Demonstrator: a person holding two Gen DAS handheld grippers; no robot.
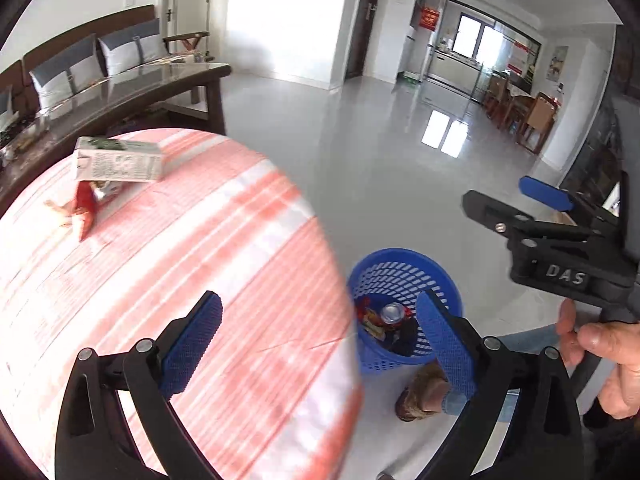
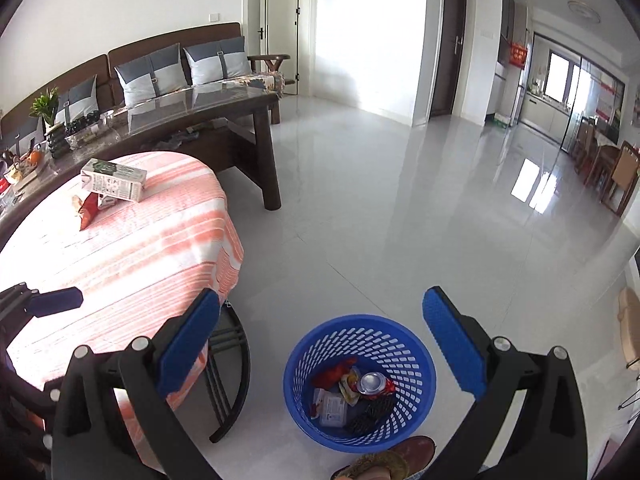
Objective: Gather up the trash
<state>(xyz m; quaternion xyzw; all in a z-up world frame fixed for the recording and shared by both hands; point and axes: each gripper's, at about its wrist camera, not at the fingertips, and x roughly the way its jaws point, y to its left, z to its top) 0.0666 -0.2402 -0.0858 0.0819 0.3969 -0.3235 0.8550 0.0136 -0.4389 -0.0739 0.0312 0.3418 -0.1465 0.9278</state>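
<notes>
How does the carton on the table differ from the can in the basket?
The carton is a white, printed, box-shaped pack; the can is round, with a shiny silver top and red side. The carton lies flat on the striped tablecloth, partly over a red wrapper; the can sits among other trash in the blue basket. Neither tool holds either.

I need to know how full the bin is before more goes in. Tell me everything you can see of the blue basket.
The basket is a round blue bin, plastic by the look, with slotted mesh walls that taper toward the bottom. It stands upright on the pale glossy floor, beside the cloth-covered table and near a person's shoe. Only its bottom is covered: a can with its silvery end facing up, red and yellow wrappers, a white packet and something dark. Nothing grips it.
</notes>
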